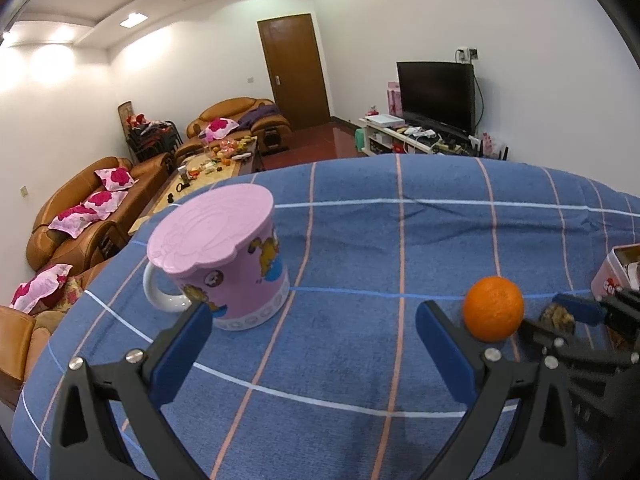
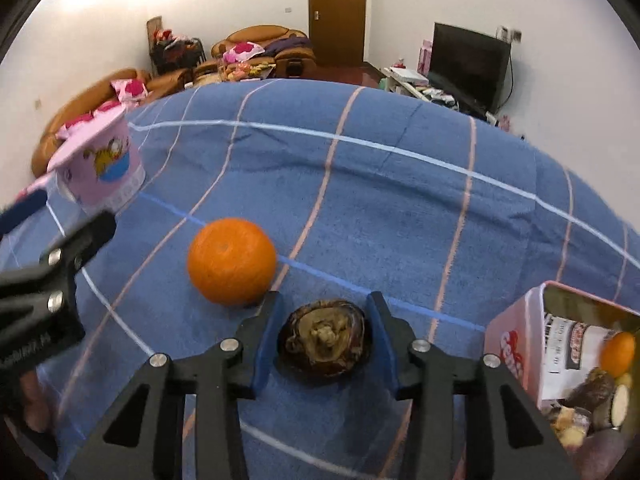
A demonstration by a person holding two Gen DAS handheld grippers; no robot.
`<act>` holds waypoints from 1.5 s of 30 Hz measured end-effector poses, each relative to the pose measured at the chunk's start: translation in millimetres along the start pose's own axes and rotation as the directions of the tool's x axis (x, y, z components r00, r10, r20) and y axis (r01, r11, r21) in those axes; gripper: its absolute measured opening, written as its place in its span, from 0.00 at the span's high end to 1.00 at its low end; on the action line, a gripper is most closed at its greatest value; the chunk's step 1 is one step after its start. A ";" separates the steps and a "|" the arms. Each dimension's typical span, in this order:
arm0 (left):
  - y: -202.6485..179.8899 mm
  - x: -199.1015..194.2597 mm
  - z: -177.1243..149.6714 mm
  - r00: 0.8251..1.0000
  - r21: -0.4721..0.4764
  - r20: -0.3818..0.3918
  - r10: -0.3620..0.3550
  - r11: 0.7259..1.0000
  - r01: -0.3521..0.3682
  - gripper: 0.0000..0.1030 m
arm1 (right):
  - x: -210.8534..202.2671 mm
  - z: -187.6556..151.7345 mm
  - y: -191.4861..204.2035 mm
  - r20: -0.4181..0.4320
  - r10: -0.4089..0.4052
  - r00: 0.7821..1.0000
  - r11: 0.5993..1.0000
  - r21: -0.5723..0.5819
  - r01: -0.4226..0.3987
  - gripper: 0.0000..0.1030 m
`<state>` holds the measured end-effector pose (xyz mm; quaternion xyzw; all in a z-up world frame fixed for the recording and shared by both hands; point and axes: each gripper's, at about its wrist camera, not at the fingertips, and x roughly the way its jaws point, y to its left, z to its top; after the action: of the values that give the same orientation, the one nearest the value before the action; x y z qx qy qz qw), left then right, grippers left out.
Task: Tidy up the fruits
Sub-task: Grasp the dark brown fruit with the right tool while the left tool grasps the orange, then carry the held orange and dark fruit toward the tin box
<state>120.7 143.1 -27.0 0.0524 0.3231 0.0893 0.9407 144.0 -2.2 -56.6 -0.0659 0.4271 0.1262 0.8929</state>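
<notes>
Orange fruit inside pink box (image 2: 516,344): right wrist view only.

Pink box (image 2: 516,344) bears partly legible red lettering.

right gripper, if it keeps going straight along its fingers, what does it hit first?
Probably the dark brown fruit: it sits on the blue cloth between the right gripper's open fingers, no pad clearly pressing on it. The orange lies just outside the left fingertip, likely missed.

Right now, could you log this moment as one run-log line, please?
left gripper: open, empty | right gripper: open around brown fruit | orange: on cloth
</notes>
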 end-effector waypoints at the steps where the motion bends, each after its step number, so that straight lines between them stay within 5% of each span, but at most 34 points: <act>1: 0.4 0.2 -0.1 1.000 -0.001 0.000 -0.002 1.000 0.002 0.00 | -3.6 -2.8 -0.1 0.003 0.000 1.000 1.000 0.010 0.000 0.57; 5: 1.2 0.1 -0.7 0.999 -0.007 0.001 -0.040 0.999 0.040 0.00 | -35.4 -11.9 -3.1 0.146 -0.008 0.989 0.999 0.043 0.002 0.57; 9: 0.6 0.5 -1.0 0.986 -0.049 -0.011 -0.168 0.985 0.167 0.00 | -65.8 -24.9 -9.9 0.258 -0.024 0.966 0.996 0.094 0.000 0.57; 15: -30.6 3.9 8.7 0.934 -0.043 -0.056 -0.352 0.936 0.350 0.01 | -101.1 -40.7 -23.2 0.365 -0.117 0.924 0.981 0.186 0.050 0.57; 18: -54.3 13.4 19.2 0.924 -0.028 -0.106 -0.367 0.930 0.366 0.15 | -111.6 -44.3 -33.2 0.393 -0.152 0.907 0.969 0.241 0.058 0.57; 26: -95.2 46.4 16.0 0.928 0.048 -0.220 -0.301 0.947 0.318 0.52 | -102.0 -42.1 -43.3 0.359 -0.128 0.924 0.961 0.275 0.027 0.57; 36: -69.0 13.2 9.4 0.977 0.015 -0.102 -0.186 0.982 0.188 0.52 | -99.6 -44.6 -26.2 0.391 -0.124 0.912 0.977 0.207 0.044 0.57; 45: -32.4 -18.8 -12.2 0.994 -0.026 -0.027 -0.103 0.994 0.102 0.52 | -107.3 -49.0 -11.1 0.432 -0.115 0.895 0.986 0.159 0.050 0.57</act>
<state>103.0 108.1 -30.5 0.0227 0.3375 0.0456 0.9400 45.7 -42.0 -3.6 0.0106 0.2194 0.0684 0.9732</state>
